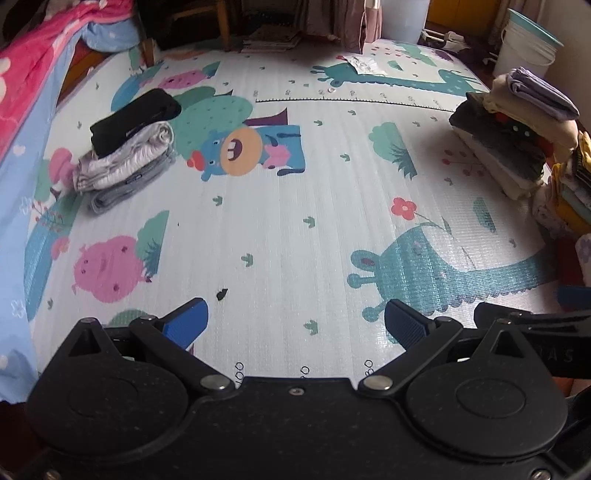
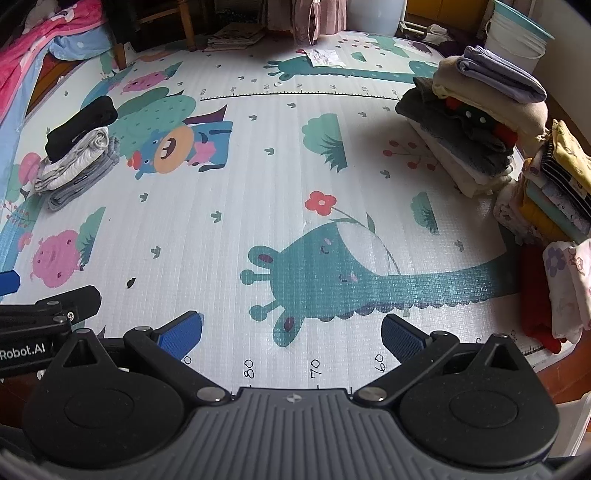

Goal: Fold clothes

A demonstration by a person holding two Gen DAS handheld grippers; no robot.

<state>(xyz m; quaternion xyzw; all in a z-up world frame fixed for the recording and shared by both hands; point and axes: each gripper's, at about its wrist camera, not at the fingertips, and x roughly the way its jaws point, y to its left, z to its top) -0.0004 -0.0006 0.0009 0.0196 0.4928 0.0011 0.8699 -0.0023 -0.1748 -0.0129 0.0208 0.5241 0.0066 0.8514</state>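
A small stack of folded clothes, black on white on grey, lies at the far left of the cartoon play mat; it also shows in the right wrist view. A bigger pile of clothes sits at the right edge, also in the right wrist view. My left gripper is open and empty above the mat's near part. My right gripper is open and empty beside it, over the green dinosaur print. The left gripper's body shows at the right view's left edge.
A pink and blue blanket hangs along the left. A white bucket stands at the back right. More folded clothes stack at the right edge. Paper lies on the far mat. Wooden furniture legs stand behind.
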